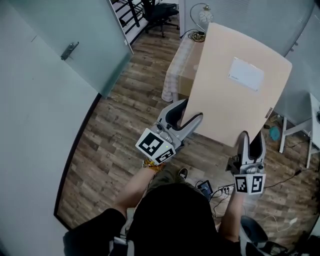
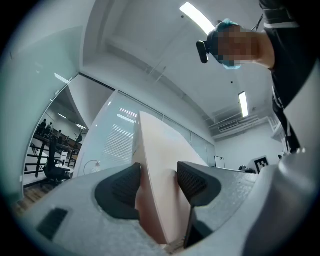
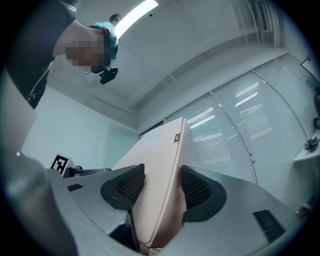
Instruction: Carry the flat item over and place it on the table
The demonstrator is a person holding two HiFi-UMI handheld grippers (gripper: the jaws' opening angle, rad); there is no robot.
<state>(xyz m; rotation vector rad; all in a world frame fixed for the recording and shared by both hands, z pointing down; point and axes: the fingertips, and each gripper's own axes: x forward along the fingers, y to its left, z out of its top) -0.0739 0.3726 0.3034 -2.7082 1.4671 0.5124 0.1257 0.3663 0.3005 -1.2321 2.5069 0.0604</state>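
The flat item (image 1: 240, 95) is a wide beige cardboard sheet with a white label, held tilted up in front of me over the wooden floor. My left gripper (image 1: 186, 111) is shut on its near left edge. My right gripper (image 1: 251, 137) is shut on its near right corner. In the left gripper view the flat item (image 2: 160, 165) stands edge-on between the two dark pads of the left gripper (image 2: 159, 182). The right gripper view shows the flat item (image 3: 160, 170) pinched the same way in the right gripper (image 3: 162, 185). Both sets of pads press on the board.
A cloth-covered table (image 1: 176, 70) stands ahead, partly hidden behind the sheet. A frosted glass door with a handle (image 1: 70, 50) is at the left. An office chair (image 1: 159, 11) and a lamp (image 1: 204, 15) stand farther off. A white table (image 1: 312, 125) is at the right, and cables (image 1: 215, 190) lie by my feet.
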